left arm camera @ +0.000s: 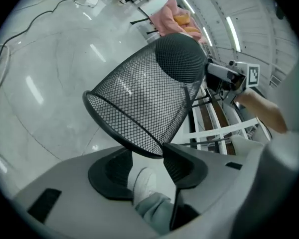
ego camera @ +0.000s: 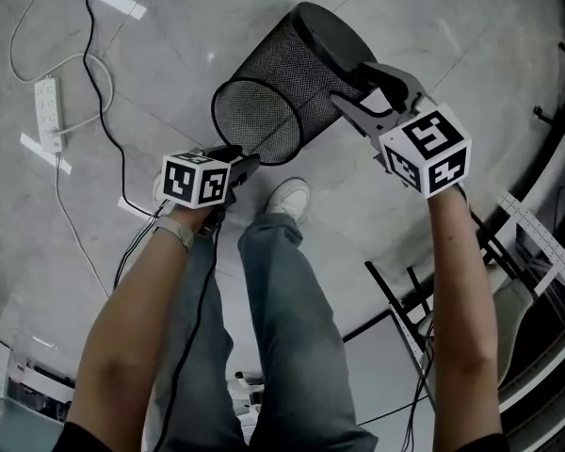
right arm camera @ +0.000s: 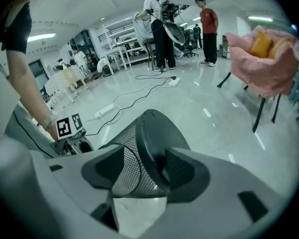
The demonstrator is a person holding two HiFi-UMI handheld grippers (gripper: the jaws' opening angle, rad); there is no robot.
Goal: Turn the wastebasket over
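Item: wastebasket (ego camera: 284, 83), black mesh, one piece; off the floor (ego camera: 452, 17), tilted on its side; mouth towards me and lower left, solid base up and to the right.

My right claw (ego camera: 350, 88): clamped on the wastebasket at the base edge; in the right gripper view one pad lies on the mesh wall (right arm camera: 127, 168), the other on the underside of the base, with the base rim between them (right arm camera: 149, 163); this claw carries it.

My left claw (ego camera: 245, 163): jaws apart, nothing pinched; in the left gripper view the mouth rim of the wastebasket (left arm camera: 139, 103) crosses just past the tips (left arm camera: 145, 156); whether the rim touches the right-hand tip I cannot tell.

Below: my white shoe (ego camera: 288, 199), under the mouth rim, seen through the left claw's gap (left arm camera: 142, 180).

Floor, grey and glossy: white power strip (ego camera: 47, 111) at far left; black cable (ego camera: 102, 83) running beside it.

Background, right gripper view: pink cloth (right arm camera: 261, 59) draped on a dark-legged stand; two people (right arm camera: 207, 29) standing well off.
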